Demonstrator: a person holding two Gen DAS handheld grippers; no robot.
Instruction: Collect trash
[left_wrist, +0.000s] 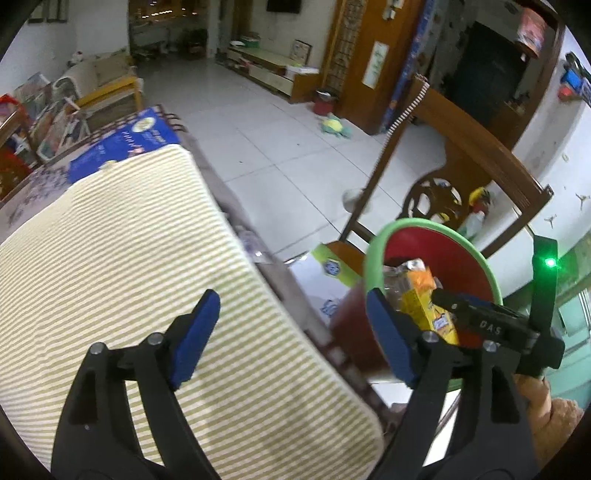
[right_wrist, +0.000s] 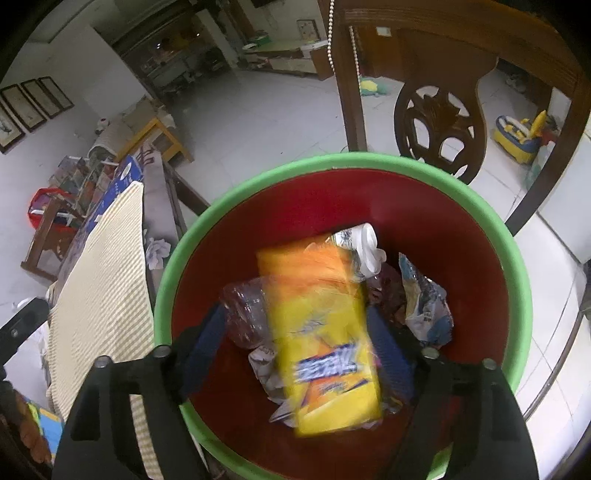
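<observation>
Inside the red bin, a blurred yellow packet between the right gripper's spread, untouching jaws.

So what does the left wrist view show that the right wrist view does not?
Only the left wrist view: the open left hand-held gripper over the striped cloth, with the right one seen from outside.
Only the right wrist view: the bin's bottom, with a clear plastic bottle and a crumpled wrapper.
Both: the red bin with a green rim, and the yellow package.
</observation>
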